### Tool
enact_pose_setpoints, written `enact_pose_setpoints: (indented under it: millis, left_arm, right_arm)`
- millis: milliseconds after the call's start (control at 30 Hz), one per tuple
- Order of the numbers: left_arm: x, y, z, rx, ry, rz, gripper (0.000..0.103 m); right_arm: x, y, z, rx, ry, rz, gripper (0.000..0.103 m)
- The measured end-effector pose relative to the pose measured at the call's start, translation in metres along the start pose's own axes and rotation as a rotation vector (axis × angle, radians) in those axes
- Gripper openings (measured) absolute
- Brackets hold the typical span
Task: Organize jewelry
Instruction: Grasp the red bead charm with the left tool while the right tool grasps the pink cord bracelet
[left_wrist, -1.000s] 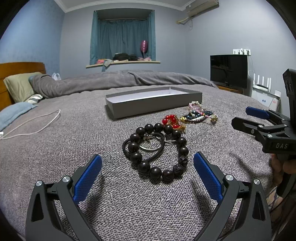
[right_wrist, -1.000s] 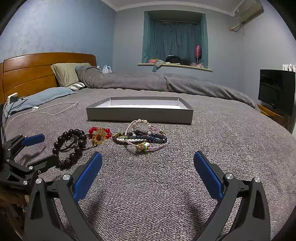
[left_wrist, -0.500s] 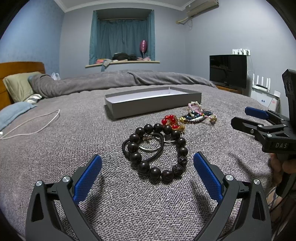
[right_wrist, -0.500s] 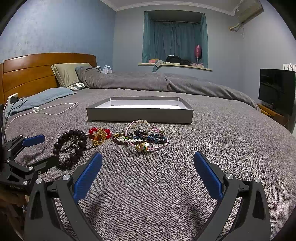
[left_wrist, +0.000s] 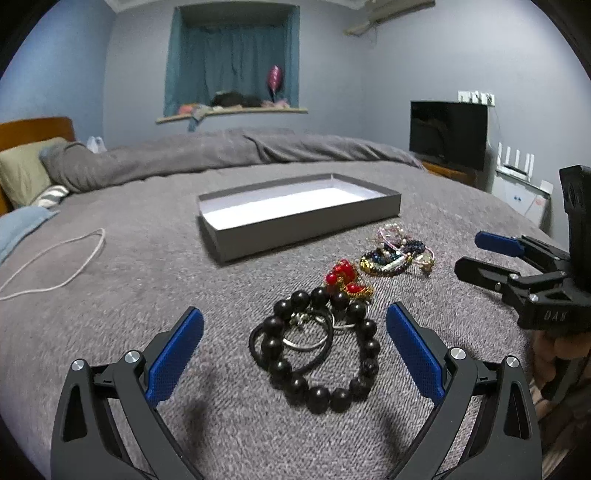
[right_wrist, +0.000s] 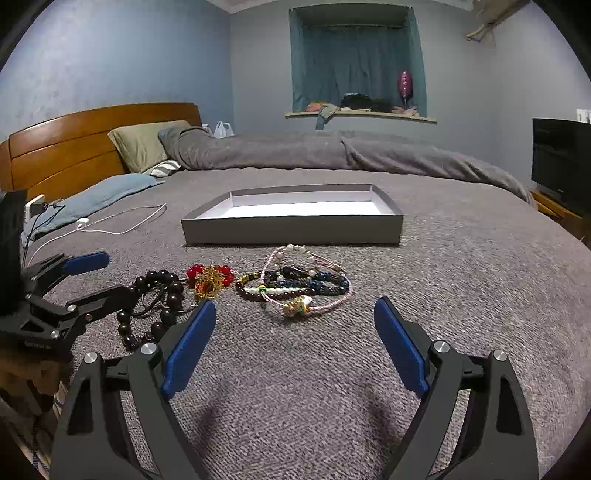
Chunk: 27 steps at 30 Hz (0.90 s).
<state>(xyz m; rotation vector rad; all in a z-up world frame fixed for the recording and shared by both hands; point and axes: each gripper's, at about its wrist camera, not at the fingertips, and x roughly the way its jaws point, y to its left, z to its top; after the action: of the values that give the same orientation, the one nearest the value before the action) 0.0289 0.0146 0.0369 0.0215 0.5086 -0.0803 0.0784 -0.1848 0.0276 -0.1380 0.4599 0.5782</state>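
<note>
A black bead bracelet (left_wrist: 354, 391) lies on the grey bedspread with metal rings (left_wrist: 306, 334) and a black hair tie inside it. My left gripper (left_wrist: 295, 350) is open around it, low over the bed. Behind lie a red-and-gold bracelet (left_wrist: 345, 282) and a pile of mixed bead bracelets (left_wrist: 395, 253). A shallow grey box (left_wrist: 295, 227) with a white floor stands further back. In the right wrist view my right gripper (right_wrist: 295, 338) is open and empty just before the mixed pile (right_wrist: 295, 286); the box (right_wrist: 291, 230) is beyond.
A white charging cable (left_wrist: 55, 266) lies on the bed at the left. Pillows (right_wrist: 144, 142) and a rolled grey duvet (right_wrist: 295, 151) lie at the back by the wooden headboard (right_wrist: 55, 147). A TV (left_wrist: 448, 133) stands off the bed's right side.
Both grippers have moved forward and lower toward the jewelry: the left now frames the black bead bracelet, the right is closer to the mixed pile. Both stay open.
</note>
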Motion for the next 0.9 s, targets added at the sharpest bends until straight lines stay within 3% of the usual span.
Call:
enact_pose_setpoints:
  millis: [233,467,733,800,900]
  left_arm:
    - [0.014,-0.01,0.018,0.061,0.029,-0.072,0.095]
    - [0.042,-0.024,0.038,0.104,0.108,-0.12,0.067]
    - [0.076,-0.029,0.041,0.113,0.23,-0.175,0.056]
    - [0.082,-0.027,0.039,0.106,0.252,-0.178,0.033]
    - [0.08,-0.023,0.039,0.099,0.246,-0.2,0.021]
  right_arm:
    - [0.009,-0.002,0.008,-0.012,0.026,0.017,0.085]
    - [0.011,-0.016,0.01,0.031,0.029,0.009,0.085]
    - [0.01,-0.03,0.007,0.092,0.033,0.025,0.085]
    - [0.011,-0.03,0.008,0.089,0.036,0.026,0.085]
    - [0.013,-0.029,0.008,0.079,0.042,0.026,0.085]
